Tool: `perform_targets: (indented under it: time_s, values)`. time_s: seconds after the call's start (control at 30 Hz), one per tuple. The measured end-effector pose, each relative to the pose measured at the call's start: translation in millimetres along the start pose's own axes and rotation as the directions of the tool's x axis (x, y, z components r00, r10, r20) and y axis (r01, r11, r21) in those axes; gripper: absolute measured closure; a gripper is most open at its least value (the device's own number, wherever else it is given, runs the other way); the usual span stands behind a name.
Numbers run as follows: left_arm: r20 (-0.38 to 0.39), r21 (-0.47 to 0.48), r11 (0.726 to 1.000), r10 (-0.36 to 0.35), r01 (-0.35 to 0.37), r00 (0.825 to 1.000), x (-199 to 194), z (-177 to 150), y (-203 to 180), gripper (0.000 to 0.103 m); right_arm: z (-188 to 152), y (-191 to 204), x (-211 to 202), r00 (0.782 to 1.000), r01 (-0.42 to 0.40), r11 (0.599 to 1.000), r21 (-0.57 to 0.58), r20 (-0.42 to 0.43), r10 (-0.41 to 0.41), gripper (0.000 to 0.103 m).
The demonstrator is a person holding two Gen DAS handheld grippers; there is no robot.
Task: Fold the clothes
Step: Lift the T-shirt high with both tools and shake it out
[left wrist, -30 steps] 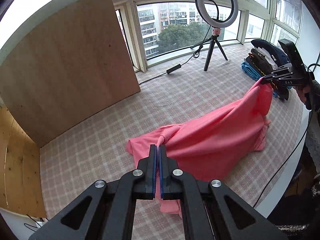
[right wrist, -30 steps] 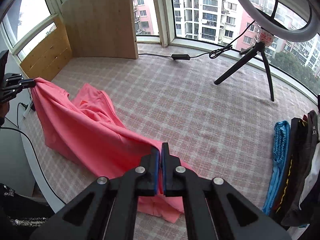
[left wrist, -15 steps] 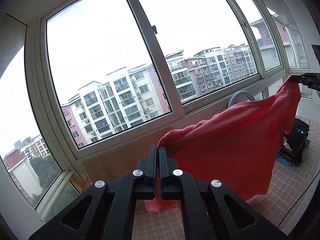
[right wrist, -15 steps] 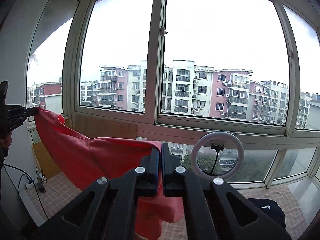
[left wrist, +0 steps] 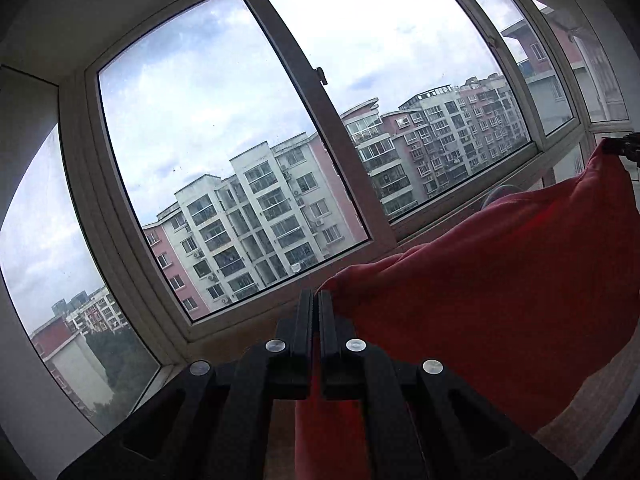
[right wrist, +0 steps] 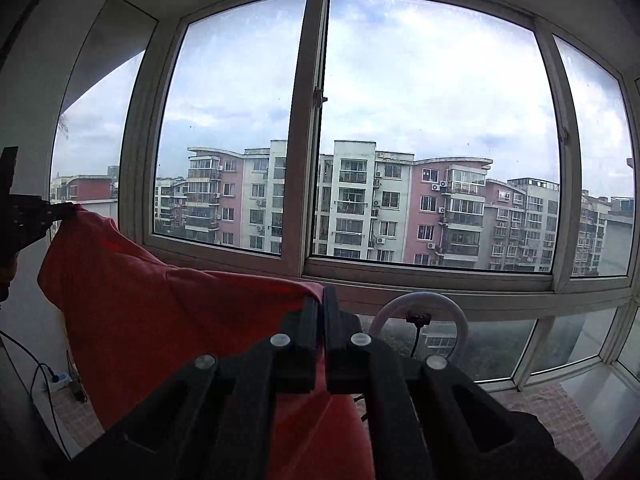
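The left gripper (left wrist: pixel 317 298), raised toward the window (left wrist: pixel 224 152), is clenched on one top corner of a red garment (left wrist: pixel 500 288); the cloth comes out from between its fingers and hangs to the right, held up in the air well above the floor. At the far right of the left wrist view the right gripper (left wrist: pixel 614 148) pinches the other top corner, so the garment's upper edge sags between the two. Through the glass stand pink and white apartment blocks (left wrist: pixel 256 220) under a cloudy sky. In the right wrist view the garment (right wrist: pixel 160 320) fills the lower left, its far corner caught at the left edge by the left gripper (right wrist: pixel 66 210), its near corner clamped in the right gripper (right wrist: pixel 321 300), whose jaws are closed tight on the fabric. Just right of that gripper a ring light (right wrist: pixel 424 316) stands below the sill, and checked matting (right wrist: pixel 568 420) covers the floor at lower right
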State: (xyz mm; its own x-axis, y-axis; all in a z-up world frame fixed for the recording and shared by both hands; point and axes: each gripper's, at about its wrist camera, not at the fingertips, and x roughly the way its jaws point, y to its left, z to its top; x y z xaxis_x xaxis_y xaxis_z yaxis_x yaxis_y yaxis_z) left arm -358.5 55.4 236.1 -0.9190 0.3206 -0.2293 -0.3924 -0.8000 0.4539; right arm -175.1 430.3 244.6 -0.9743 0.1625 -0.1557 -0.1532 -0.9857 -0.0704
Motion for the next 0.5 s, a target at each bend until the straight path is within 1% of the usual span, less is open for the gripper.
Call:
perform_targets:
  time_s: [0.03, 0.07, 0.1, 0.13, 0.2, 0.23, 0.27, 0.3, 0.33, 0.4, 0.43, 0.47, 0.5]
  values:
    - [-0.046, 0.01, 1.0, 0.018, -0.018, 0.999, 27.6, -3.7, 2.0, 0.102, -7.4, -4.3, 20.3, 0.999, 0.006, 1.0, 0.012, -0.034, -0.006, 0.101]
    - [-0.101, 0.014, 1.0, 0.012, -0.011, 0.995, 59.4, -10.0, 0.7, 0.103, -17.3, -9.0, 44.1, 0.997, 0.018, 1.0, 0.016, -0.076, -0.017, 0.101]
    - [-0.157, 0.016, 1.0, 0.002, 0.001, 0.988, 92.0, -16.8, -1.3, 0.103, -29.4, -15.0, 69.0, 0.992, 0.033, 0.999, 0.023, -0.121, -0.03, 0.101]
    - [-0.21, 0.007, 1.0, -0.027, 0.029, 0.977, 125.5, -24.6, -1.9, 0.103, -43.9, -19.7, 98.3, 0.985, 0.046, 0.998, 0.03, -0.17, -0.041, 0.101]
    - [-0.307, 0.01, 0.996, -0.081, 0.089, 0.948, 193.4, -47.8, -13.8, 0.103, -79.0, -27.3, 159.6, 0.959, 0.058, 0.997, 0.042, -0.28, -0.044, 0.101]
    - [-0.347, 0.012, 0.993, -0.109, 0.121, 0.931, 222.3, -61.8, -25.8, 0.103, -100.7, -29.2, 191.5, 0.941, 0.077, 0.997, 0.031, -0.334, -0.062, 0.101]
    - [-0.385, 0.011, 0.987, -0.142, 0.159, 0.912, 243.0, -79.9, -39.6, 0.103, -123.3, -31.5, 223.4, 0.918, 0.096, 0.995, 0.012, -0.388, -0.084, 0.101]
    - [-0.424, -0.011, 0.979, -0.19, 0.205, 0.885, 258.6, -100.4, -53.8, 0.103, -150.0, -34.8, 255.2, 0.885, 0.116, 0.993, -0.032, -0.451, -0.118, 0.101]
    - [-0.461, -0.037, 0.964, -0.252, 0.265, 0.851, 265.8, -121.2, -70.7, 0.103, -179.2, -36.8, 285.3, 0.841, 0.113, 0.992, -0.059, -0.526, -0.127, 0.101]
    - [-0.514, -0.062, 0.937, -0.326, 0.345, 0.793, 259.4, -162.2, -112.7, 0.102, -241.7, -44.7, 323.3, 0.738, 0.103, 0.992, -0.067, -0.664, -0.122, 0.101]
    - [-0.547, -0.071, 0.922, -0.355, 0.38, 0.759, 256.1, -183.5, -131.9, 0.098, -270.3, -50.8, 327.6, 0.694, 0.107, 0.991, -0.078, -0.708, -0.131, 0.101]
    - [-0.578, -0.091, 0.902, -0.393, 0.422, 0.715, 248.6, -205.0, -152.4, 0.098, -294.6, -55.6, 330.8, 0.656, 0.107, 0.99, -0.091, -0.742, -0.139, 0.101]
    - [-0.608, -0.114, 0.879, -0.431, 0.464, 0.667, 240.3, -226.5, -173.3, 0.098, -317.5, -63.8, 329.0, 0.624, 0.11, 0.989, -0.101, -0.767, -0.148, 0.101]
